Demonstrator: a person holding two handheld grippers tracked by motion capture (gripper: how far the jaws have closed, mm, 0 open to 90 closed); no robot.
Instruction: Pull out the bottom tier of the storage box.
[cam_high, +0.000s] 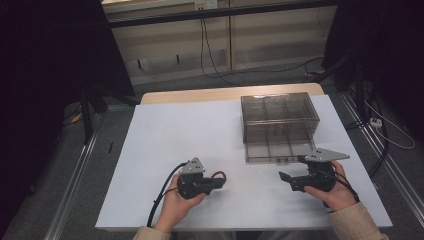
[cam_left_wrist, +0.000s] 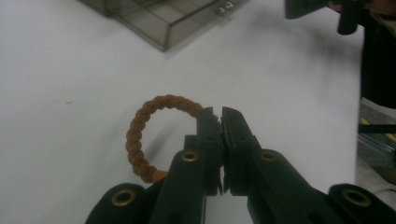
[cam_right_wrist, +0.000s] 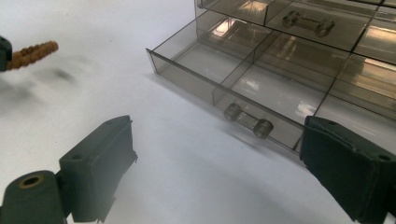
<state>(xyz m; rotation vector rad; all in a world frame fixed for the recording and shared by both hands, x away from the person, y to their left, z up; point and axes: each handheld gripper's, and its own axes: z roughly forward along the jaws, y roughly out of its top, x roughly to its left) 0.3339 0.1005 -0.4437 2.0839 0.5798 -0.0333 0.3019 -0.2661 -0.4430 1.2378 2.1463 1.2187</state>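
- We see the left tongs (cam_left_wrist: 221, 115) clamped on a brown braided bracelet (cam_left_wrist: 144, 123), held just above the white desk (cam_high: 190, 130).
- Our right tongs (cam_right_wrist: 215, 163) stand wide apart, holding nothing, near the pulled-out lower drawer (cam_right_wrist: 261, 93).
- This drawer belongs to a clear plastic drawer box (cam_high: 280, 117) at the desk's right side; its handle (cam_right_wrist: 248, 120) faces the right tongs.

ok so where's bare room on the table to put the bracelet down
The white table is bare left of the clear drawer box, and between the left gripper holding the braided bracelet and the right gripper. Crowded far right.
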